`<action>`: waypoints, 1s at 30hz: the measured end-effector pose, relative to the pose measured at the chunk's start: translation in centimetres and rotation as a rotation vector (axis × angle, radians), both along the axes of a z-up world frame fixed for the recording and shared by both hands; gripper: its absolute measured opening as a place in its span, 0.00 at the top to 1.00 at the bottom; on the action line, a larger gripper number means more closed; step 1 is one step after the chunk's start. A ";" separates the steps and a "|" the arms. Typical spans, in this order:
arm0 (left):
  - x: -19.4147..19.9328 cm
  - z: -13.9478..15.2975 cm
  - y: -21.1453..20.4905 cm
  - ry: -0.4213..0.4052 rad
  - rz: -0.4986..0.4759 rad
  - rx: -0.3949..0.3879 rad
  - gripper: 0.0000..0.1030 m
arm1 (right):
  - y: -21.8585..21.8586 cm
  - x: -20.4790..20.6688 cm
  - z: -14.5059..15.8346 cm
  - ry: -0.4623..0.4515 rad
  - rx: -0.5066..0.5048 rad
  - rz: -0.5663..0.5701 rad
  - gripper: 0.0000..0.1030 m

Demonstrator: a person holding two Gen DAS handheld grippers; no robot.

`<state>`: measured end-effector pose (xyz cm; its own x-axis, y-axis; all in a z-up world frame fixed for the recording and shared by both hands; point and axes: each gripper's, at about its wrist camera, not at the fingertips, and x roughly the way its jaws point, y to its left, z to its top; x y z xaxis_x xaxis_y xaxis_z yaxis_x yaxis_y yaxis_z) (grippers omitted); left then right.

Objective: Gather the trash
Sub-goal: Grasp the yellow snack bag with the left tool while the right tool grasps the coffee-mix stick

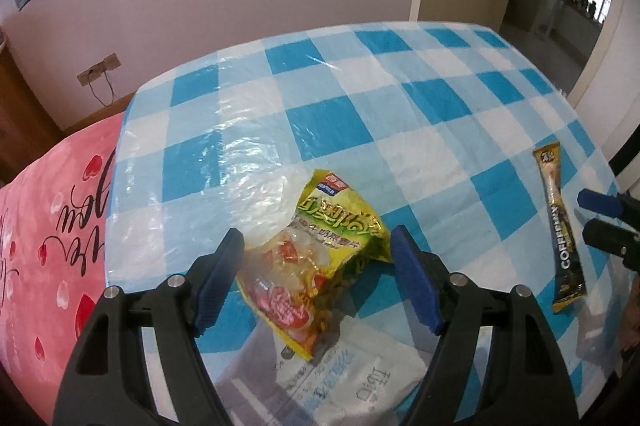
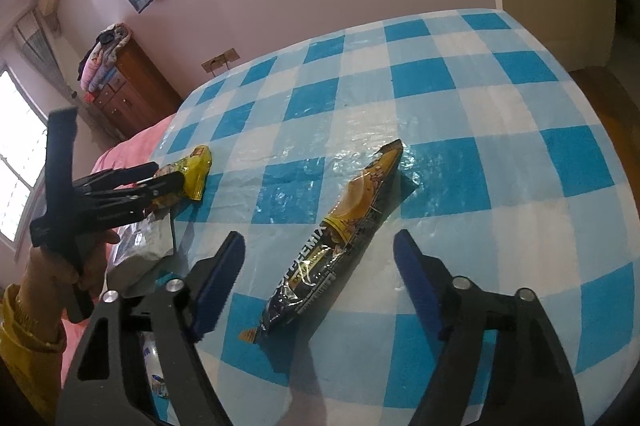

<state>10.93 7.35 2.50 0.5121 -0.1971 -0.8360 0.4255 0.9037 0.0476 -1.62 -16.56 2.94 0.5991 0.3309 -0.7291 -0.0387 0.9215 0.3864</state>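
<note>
Trash lies scattered on a table under a blue and white checked cloth [image 1: 360,98]. Near the table's left edge a crumpled yellow snack wrapper [image 1: 316,262] rests partly on a white printed bag [image 1: 352,378], and the left gripper [image 1: 318,250] hangs over it with its blue fingers [image 1: 416,290] spread on either side, not pressing it. Well to the right a long dark coffee sachet [image 2: 332,246] lies flat on the cloth. The right gripper [image 2: 320,254] is poised above the sachet's lower half with jaws apart, pads clear of it. In the right wrist view a hand [image 2: 60,266] in a yellow sleeve holds the left gripper's handle. Beside the table lies a pink blanket [image 1: 52,218].
</note>
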 end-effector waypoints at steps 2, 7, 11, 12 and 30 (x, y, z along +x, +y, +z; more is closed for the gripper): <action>0.1 -0.1 -0.1 0.004 -0.005 0.002 0.26 | 0.1 0.2 -0.1 -0.001 0.003 0.005 0.30; 0.2 -0.1 -0.3 0.013 0.012 0.012 0.28 | 0.9 0.6 -0.5 -0.001 -0.016 0.033 0.40; -0.1 -0.1 -0.4 0.027 0.030 0.010 0.32 | 1.1 1.1 -0.7 0.004 -0.015 0.043 0.39; -0.3 -0.1 -0.5 0.032 0.032 0.005 0.32 | 1.2 1.2 -0.8 0.004 -0.016 0.046 0.39; -4.4 -0.5 -4.2 0.034 -0.052 0.039 0.32 | 1.0 2.7 -1.0 0.005 -0.041 0.040 0.39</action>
